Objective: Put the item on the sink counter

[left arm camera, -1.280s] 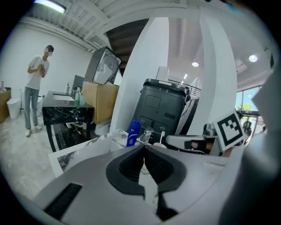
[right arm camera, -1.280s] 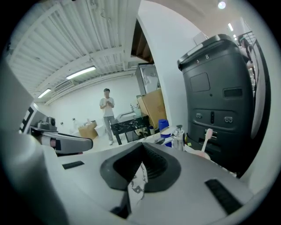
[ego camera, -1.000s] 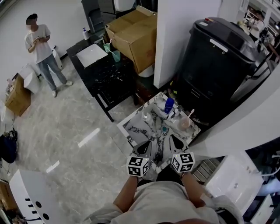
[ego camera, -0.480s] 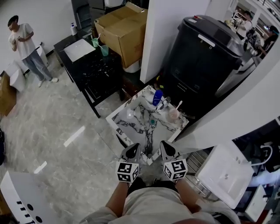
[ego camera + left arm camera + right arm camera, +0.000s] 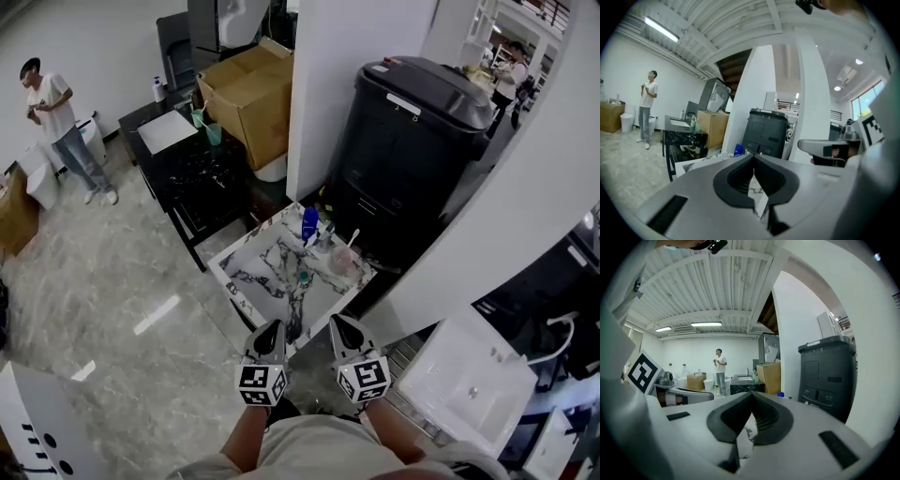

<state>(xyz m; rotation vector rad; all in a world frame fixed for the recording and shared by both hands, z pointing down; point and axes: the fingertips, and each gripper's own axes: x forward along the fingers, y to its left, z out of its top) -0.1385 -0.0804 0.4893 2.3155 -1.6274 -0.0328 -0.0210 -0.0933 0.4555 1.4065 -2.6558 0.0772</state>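
Since a second ago the marble-topped table [image 5: 251, 272] has slid away from you. Both grippers hung over its near half then, and now their tips only reach its near corner. Your left gripper [image 5: 271, 328] has its jaws pressed together on nothing, and so does your right gripper [image 5: 338, 322]. So the item is not in hand yet.

It probably waits among the things at the table's far edge, well ahead of both grippers. The blue bottle [image 5: 309, 225] looks the likeliest, with a cup [image 5: 343, 259] just to its right holding a stick. The white sink [image 5: 469, 384] lies off to the right of your right gripper, near it.

Spread the right jaws before you reach. Come at the bottle from its open near side, low on the body. Keep clear of the cup, which would tip easily, and lift straight up before swinging right.
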